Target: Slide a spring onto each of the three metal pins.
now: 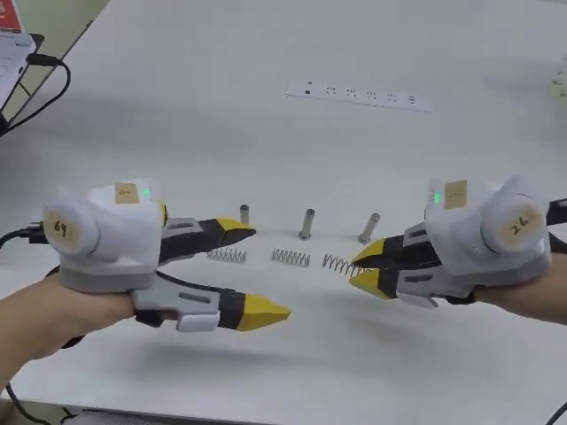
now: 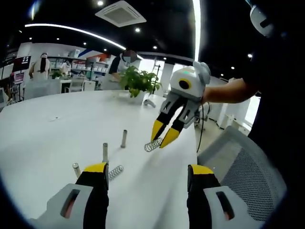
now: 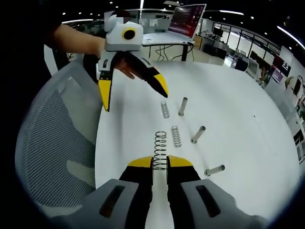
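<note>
1. Head view: the right tool (image 1: 356, 271) is pinched narrow on one end of a coiled wire spring (image 1: 337, 264), which sticks out toward 9 o'clock.
2. Three short, smooth metal pins (image 1: 306, 224) stand upright on the white table (image 1: 266, 372), the nearest at 12 o'clock from that tool's yellow tips.
3. Two loose springs (image 1: 291, 258) lie at 6 o'clock of the other pins.
4. The left tool (image 1: 270, 272) gapes wide, holding nothing.

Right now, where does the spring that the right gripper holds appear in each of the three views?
Head view: the spring is right of centre, at the tips of the right gripper.
Left gripper view: the spring is near the centre, at the tips of the gripper that comes in from the right.
Right gripper view: the spring is low at centre, between that view's own jaws.
Shared landmark: the middle pin of the three.
</note>
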The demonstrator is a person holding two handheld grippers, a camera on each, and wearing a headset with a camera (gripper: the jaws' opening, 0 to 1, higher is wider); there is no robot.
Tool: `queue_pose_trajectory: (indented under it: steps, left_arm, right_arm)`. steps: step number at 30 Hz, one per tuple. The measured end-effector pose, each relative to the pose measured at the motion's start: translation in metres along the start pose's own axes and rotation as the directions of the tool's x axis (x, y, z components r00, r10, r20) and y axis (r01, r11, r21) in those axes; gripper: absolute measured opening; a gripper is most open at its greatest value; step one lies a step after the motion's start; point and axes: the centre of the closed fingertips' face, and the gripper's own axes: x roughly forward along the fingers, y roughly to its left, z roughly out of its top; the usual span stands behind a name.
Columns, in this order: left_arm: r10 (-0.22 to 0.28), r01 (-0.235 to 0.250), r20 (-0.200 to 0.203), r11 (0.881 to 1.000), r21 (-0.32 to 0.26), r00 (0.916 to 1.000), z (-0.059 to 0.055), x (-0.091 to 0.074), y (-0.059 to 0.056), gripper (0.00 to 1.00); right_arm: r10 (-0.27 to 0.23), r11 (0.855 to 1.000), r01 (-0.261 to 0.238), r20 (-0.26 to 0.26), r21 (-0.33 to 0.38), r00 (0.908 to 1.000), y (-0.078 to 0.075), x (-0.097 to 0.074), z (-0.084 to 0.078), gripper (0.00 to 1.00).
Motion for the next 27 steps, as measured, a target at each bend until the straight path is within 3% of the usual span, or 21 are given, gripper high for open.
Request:
queue_pose_trajectory:
  steps: [4,11,16,17,27]
  left_arm:
    - [-0.024,0.024,0.010,1.000,-0.009,0.9997,0.003,0.007,-0.003,0.52]
    - [-0.063,0.063,0.003,0.998,0.027,0.9980,0.002,0.021,-0.009,0.41]
    - [-0.079,0.079,0.033,0.997,0.011,0.9963,0.011,0.030,-0.011,0.32]
    - [-0.079,0.078,0.036,0.997,0.030,0.9962,0.012,0.032,-0.012,0.31]
    - [-0.119,0.119,-0.002,0.991,0.054,0.9928,0.006,0.042,-0.018,0.24]
  right_arm:
    - [0.015,1.000,-0.015,-0.005,-0.024,0.9999,0.006,0.002,0.001,0.08]
    - [0.023,0.998,-0.023,-0.004,-0.061,0.9997,0.010,0.002,0.004,0.08]
    - [0.038,0.997,-0.038,0.001,-0.070,0.9993,0.016,0.002,0.006,0.08]
    - [0.040,0.996,-0.040,0.004,-0.077,0.9992,0.017,0.001,0.007,0.08]
    - [0.034,0.995,-0.031,0.029,-0.099,0.9990,0.018,-0.002,0.014,0.08]
